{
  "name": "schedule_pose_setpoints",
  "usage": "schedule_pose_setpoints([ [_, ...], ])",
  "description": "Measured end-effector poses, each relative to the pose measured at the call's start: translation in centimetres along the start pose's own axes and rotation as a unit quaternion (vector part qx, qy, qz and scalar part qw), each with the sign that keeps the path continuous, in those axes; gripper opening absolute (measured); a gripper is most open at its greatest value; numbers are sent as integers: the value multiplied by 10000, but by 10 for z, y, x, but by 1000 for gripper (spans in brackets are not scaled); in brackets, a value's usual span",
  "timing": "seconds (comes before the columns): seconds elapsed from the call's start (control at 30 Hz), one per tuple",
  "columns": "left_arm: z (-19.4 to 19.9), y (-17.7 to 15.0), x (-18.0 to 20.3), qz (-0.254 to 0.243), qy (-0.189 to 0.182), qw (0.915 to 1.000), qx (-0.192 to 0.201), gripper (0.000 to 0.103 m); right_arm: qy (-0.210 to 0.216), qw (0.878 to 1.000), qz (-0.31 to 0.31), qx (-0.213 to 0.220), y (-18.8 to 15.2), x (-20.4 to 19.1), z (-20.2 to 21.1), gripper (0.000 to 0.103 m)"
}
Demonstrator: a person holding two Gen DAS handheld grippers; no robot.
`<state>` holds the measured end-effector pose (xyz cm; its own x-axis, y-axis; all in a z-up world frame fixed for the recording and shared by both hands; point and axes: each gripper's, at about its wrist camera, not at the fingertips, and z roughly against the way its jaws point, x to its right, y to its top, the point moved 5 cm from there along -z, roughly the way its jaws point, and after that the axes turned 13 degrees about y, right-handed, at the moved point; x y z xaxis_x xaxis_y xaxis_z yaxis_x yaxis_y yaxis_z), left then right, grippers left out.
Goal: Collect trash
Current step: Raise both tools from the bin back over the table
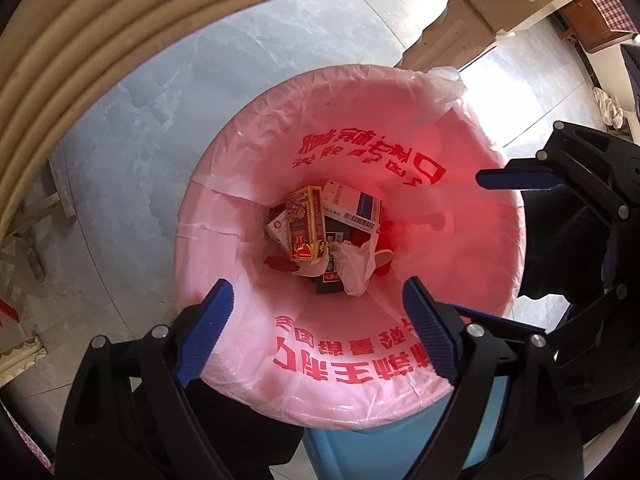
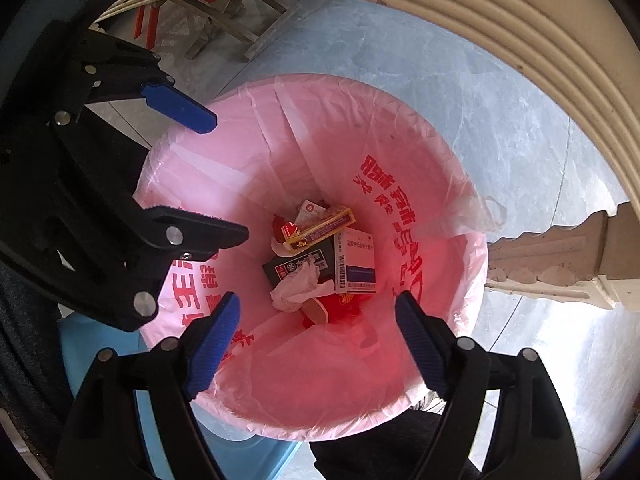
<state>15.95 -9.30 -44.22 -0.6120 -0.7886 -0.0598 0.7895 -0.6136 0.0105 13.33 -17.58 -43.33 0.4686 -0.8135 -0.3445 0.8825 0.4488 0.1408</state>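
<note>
A bin lined with a pink bag (image 1: 460,148) with red print stands on the floor; it also shows in the right wrist view (image 2: 420,140). At its bottom lie a gold and maroon box (image 1: 306,224), a white and blue box (image 1: 352,204), a crumpled tissue (image 1: 354,264) and dark packets. The same gold box (image 2: 320,226), white and blue box (image 2: 356,264) and tissue (image 2: 298,286) show from the right. My left gripper (image 1: 318,312) is open and empty above the bin's near rim. My right gripper (image 2: 318,328) is open and empty above the rim too.
A cream ribbed table edge (image 1: 80,40) arcs over the grey tiled floor (image 1: 160,120). A carved table leg (image 2: 560,264) stands right of the bin. A light blue stool (image 1: 400,456) sits under the bin's near side. A wooden frame (image 2: 224,12) lies beyond.
</note>
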Motion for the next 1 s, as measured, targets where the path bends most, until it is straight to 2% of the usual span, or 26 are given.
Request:
schedule_pose_setpoints([
  [0.13,16,-5,2,-118,181,9997,137,84,29,10000,34,-11,-3,-8,12,78],
  [0.27,58,-12,4,-423,435,9968,511,84,4,9999,144,51,-8,-25,42,78],
  [0.37,101,-22,-1,-771,675,9918,765,84,94,9992,291,241,-9,-43,83,78],
  [0.47,155,-29,-13,-1062,751,9856,1082,85,237,9967,539,555,1,-63,142,79],
  [0.5,169,-29,-17,-1125,727,9844,1140,86,329,9959,589,609,5,-66,157,84],
  [0.57,212,-29,-32,-1297,617,9810,1301,90,441,9926,791,806,22,-74,200,89],
  [0.67,263,-26,-51,-1575,735,9746,1415,91,527,9872,1134,989,48,-84,249,93],
  [0.73,299,-20,-65,-1678,895,9672,1685,92,593,9832,1372,1048,71,-87,283,95],
  [0.8,323,-14,-72,-1815,848,9638,1759,93,638,9795,1565,1092,93,-88,310,95],
  [0.87,349,-5,-79,-1976,950,9577,1863,93,720,9759,1727,1123,116,-87,335,95],
  [0.93,363,-1,-82,-2214,871,9552,1763,93,729,9746,1800,1119,132,-86,352,96],
  [1.0,373,9,-85,-2444,947,9489,1760,93,604,9729,1968,1056,149,-85,366,96],
])
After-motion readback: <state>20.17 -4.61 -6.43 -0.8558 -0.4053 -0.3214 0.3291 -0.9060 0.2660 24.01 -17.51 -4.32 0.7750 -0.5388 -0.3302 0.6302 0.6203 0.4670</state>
